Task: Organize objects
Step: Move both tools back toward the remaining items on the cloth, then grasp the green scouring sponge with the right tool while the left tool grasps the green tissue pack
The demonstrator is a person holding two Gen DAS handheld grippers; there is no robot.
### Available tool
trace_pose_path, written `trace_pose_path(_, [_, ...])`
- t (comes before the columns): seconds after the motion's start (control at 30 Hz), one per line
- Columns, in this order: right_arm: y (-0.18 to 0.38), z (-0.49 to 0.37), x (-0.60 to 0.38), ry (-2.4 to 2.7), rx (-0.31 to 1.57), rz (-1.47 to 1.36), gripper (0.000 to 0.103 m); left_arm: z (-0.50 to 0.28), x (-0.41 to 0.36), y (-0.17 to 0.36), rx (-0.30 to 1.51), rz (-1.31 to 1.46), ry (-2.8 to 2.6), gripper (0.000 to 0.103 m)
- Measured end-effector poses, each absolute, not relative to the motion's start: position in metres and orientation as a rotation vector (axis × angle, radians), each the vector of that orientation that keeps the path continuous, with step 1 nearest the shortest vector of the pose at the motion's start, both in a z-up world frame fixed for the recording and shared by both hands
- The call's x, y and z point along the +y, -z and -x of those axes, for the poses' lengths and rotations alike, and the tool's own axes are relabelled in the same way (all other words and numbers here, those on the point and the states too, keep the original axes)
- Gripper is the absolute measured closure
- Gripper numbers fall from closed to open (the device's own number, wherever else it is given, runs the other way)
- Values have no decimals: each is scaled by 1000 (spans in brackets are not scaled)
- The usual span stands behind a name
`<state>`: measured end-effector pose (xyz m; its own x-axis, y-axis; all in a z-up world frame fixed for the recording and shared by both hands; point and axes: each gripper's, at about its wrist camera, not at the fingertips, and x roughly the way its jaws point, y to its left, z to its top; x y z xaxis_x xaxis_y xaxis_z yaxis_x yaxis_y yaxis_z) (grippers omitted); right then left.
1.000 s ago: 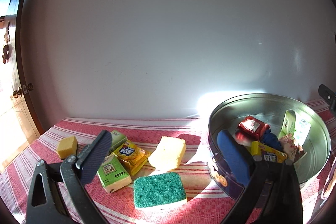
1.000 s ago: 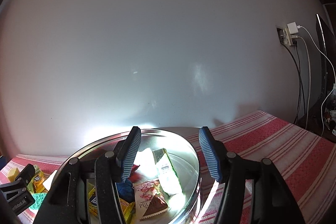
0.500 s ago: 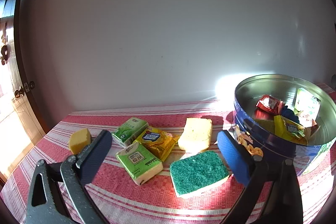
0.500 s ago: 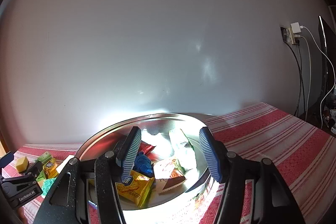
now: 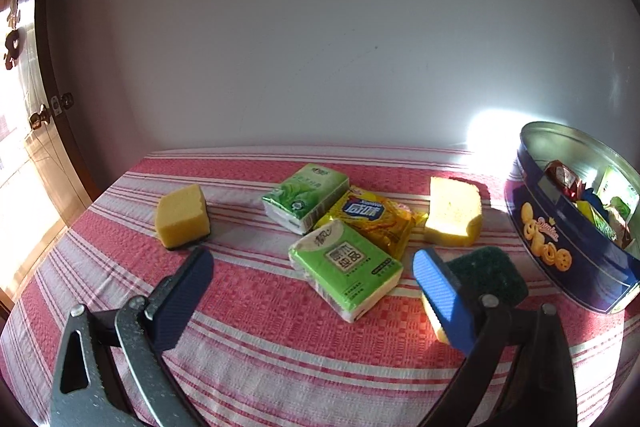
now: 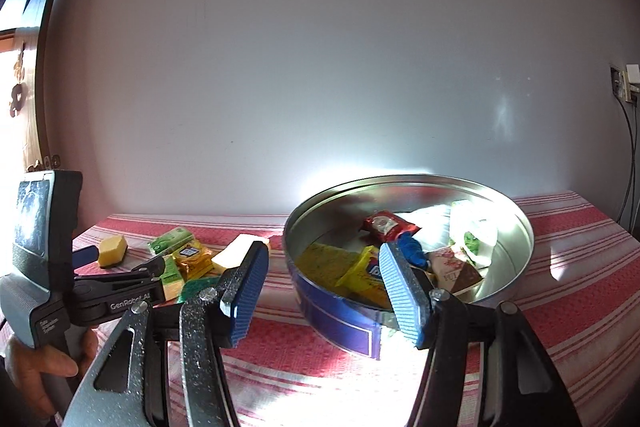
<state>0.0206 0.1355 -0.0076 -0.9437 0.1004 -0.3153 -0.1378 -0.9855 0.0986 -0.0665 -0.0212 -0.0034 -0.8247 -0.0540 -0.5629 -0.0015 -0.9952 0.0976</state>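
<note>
A red-and-white striped woven tablecloth [image 5: 260, 339] covers the table against a plain white wall [image 5: 320, 47], with a wooden door frame [image 5: 52, 99] at the left. Soft yellow foam sponges [image 5: 182, 217], glossy green tissue packs [image 5: 346, 267] and a crinkled yellow foil packet [image 5: 374, 219] lie loosely clustered mid-cloth (the round blue metal biscuit tin [image 6: 408, 255] stands to their right, packets inside). The left gripper [image 5: 312, 281] hangs spread wide over the nearer pack with bare cloth before it, and the right gripper [image 6: 324, 291], jaws parted and empty after just widening, faces the tin's near rim.
</note>
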Motion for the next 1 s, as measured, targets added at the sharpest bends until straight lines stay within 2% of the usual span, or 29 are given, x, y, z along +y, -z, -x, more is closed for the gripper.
trace_pose_path(0.07, [10,-13,117,-3008,139,522,32,72,-31,5,-125,-942,2945,2])
trace_pose_path(0.2, [16,-1,85,-3074,70,620,30,82,-52,9,-96,-968,2906,2])
trace_pose_path(0.47, [37,46,43,-3030,-49,988,29,95,-89,12,-55,-969,2836,2])
trace_pose_path(0.77, [61,106,41,-2903,9,1236,27,102,-108,9,138,-1029,2890,2])
trace_pose_path(1.0, [69,120,45,-2888,63,1335,26,102,-95,12,122,-1058,2932,2])
